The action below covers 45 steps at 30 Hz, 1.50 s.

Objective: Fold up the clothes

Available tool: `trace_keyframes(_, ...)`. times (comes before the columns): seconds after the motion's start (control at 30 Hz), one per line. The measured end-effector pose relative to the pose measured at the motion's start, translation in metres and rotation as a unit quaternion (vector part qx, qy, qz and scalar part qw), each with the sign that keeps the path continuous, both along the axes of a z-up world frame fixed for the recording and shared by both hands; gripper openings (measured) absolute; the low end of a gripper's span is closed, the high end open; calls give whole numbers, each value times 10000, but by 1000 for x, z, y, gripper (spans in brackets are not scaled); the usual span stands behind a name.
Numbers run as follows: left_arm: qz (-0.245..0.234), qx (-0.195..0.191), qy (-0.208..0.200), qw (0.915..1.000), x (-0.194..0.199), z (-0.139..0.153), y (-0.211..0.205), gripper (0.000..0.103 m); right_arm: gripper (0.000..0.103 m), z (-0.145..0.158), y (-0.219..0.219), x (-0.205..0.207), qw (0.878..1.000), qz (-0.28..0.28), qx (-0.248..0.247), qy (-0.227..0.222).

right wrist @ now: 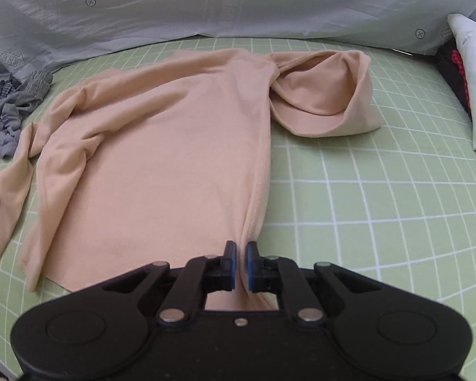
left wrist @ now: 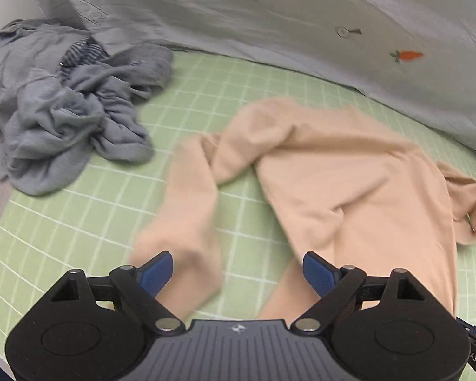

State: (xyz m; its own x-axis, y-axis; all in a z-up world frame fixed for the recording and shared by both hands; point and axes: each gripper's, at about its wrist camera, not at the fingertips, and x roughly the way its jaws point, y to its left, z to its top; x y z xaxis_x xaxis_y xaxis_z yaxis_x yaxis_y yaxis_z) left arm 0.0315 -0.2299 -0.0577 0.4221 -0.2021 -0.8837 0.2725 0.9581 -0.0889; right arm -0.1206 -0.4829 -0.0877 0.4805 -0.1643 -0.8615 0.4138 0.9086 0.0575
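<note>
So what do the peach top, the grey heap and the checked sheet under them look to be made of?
Peach top: thin, matte stretch knit, probably jersey; it drapes in soft, smooth folds.
Grey heap: light, crinkled fabric, perhaps gauze or rib knit; fine creases throughout.
Checked sheet: green woven cloth, likely cotton; flat, matte.

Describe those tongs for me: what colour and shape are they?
Both look alike: the left tongs and right tongs have black jointed link arms with silver pivot pins, two rounded black lobes on the body, and ribbed blue pads on the fingertips. The left body is ridged grey with a small white logo.
</note>
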Motion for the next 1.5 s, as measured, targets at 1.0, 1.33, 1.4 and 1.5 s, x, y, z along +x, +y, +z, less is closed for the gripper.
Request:
trace_keyframes(1.0, 304, 458, 573, 9968, -55, -45, -38, 92, 99, 18, -111, -67, 9878, -1279, 406, -789)
trace_keyframes(1.33, -67, 761, 546, 9956, -34, -60, -102, 92, 81, -8, -193, -24, 9780, -1810, 768, -702)
trace_keyframes(1.4, -77, 841, 604, 9946, -29, -66, -110, 92, 55, -18, -208, -14, 9770, -1869, 862, -555)
trace_keyframes(1.5, -67, 926, 682, 9933, -25, -74, -118, 92, 10, -22, -221, -8, 9786, -1866, 650, -577)
